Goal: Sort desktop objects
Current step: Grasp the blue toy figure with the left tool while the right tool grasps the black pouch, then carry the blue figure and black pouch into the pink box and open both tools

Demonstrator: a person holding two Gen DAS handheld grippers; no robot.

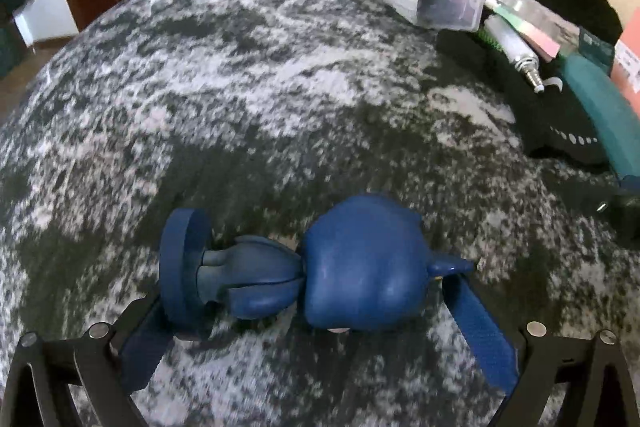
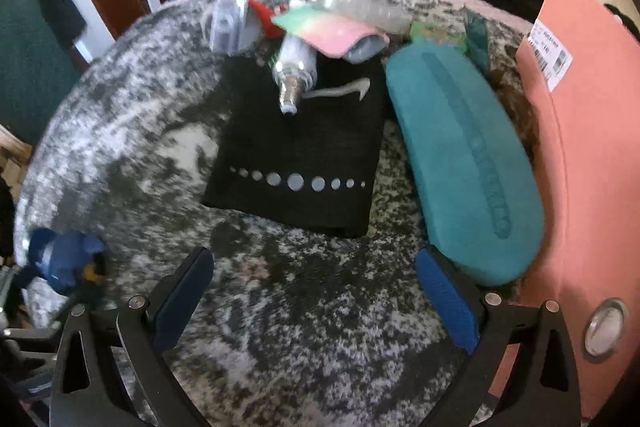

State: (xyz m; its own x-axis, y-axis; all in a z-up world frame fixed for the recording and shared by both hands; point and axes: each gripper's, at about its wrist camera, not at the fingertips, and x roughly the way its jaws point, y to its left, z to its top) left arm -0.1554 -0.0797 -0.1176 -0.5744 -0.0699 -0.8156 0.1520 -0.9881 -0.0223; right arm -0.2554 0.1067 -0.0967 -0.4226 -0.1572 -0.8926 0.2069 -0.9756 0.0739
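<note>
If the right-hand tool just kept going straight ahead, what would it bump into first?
Probably the black cloth lying flat ahead of the open right tool; only patterned surface lies between. Depth is hard to judge.
</note>
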